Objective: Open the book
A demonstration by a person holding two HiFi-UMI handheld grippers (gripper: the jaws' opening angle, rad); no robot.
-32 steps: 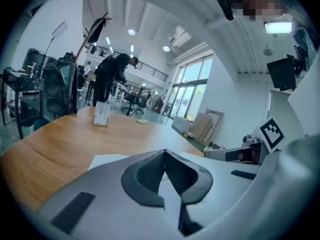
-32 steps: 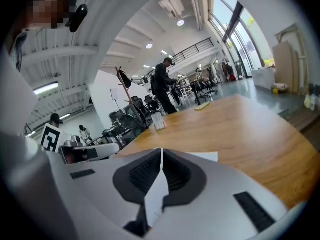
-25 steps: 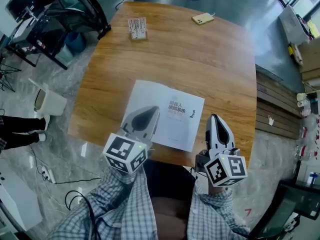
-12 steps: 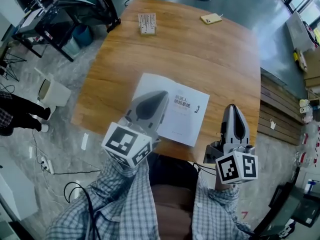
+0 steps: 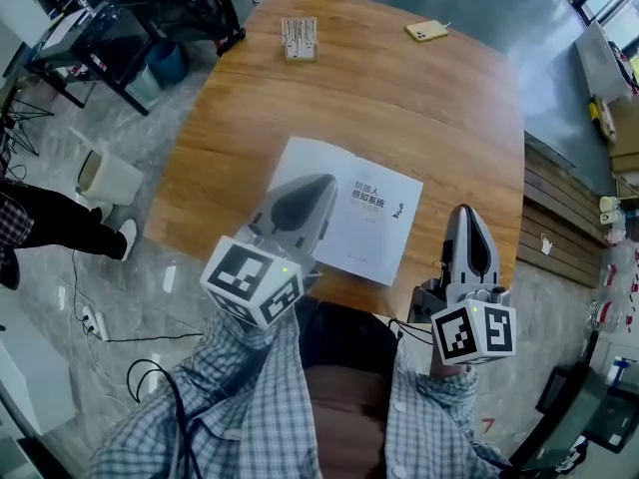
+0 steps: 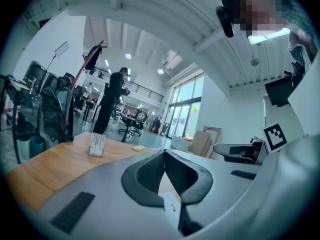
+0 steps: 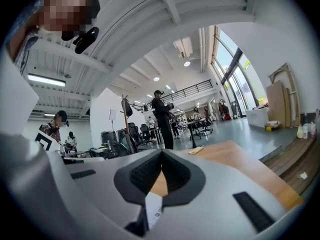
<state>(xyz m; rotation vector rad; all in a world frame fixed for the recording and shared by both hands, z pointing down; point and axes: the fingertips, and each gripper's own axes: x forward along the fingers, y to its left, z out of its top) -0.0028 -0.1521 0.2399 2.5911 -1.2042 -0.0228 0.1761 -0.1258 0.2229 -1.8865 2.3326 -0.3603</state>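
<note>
Left gripper: jaws pressed together, empty, above the book's 8 o'clock part. Right gripper: jaws pressed together, empty, at the book's 4 o'clock, over the table edge. Book: closed, white, flat on the near half of the wooden table. The cover carries a blue Chinese title, too small to read. Printed card block at 11 o'clock and yellow phone at 1 o'clock, both by the far edge. Grey polished floor; open office.
</note>
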